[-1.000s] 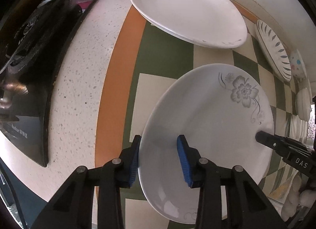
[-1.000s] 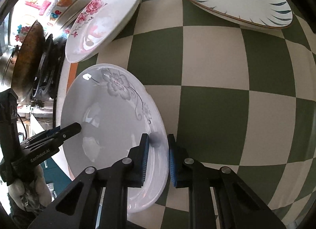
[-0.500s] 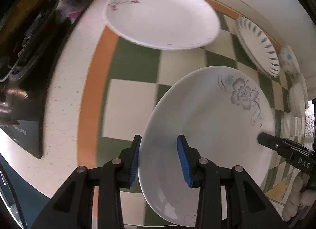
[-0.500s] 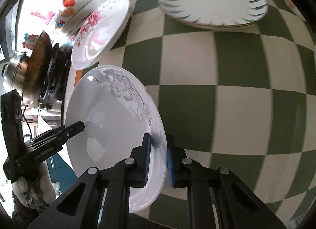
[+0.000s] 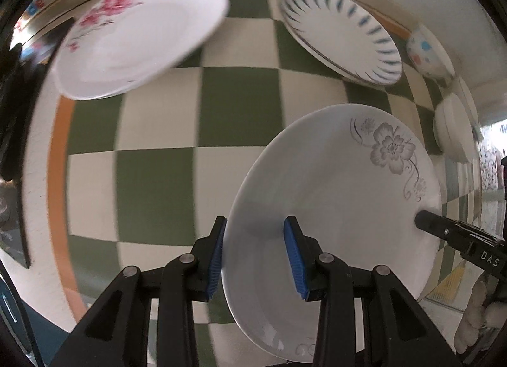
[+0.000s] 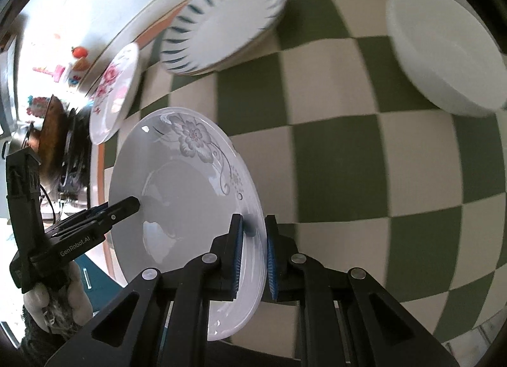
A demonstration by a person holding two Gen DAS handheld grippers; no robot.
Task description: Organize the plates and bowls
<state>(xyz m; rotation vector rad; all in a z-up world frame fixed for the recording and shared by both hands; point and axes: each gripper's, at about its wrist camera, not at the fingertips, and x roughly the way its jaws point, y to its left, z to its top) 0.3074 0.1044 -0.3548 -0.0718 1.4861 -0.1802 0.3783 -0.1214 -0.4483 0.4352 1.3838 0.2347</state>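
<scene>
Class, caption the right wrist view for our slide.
Both grippers clamp a grey-flowered plate above the checkered cloth.

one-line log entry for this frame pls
phase: carry | left gripper: shut on grey-flower plate rim | right gripper: shut on opposite rim | plate: lifted above checkered cloth | nearby: pink-flower plate, blue-leaf plate

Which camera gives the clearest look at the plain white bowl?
The right wrist view: the plain white bowl fills its upper right, rim and wall visible. The left wrist view shows it only as a small, squashed shape at the far right edge.
</scene>
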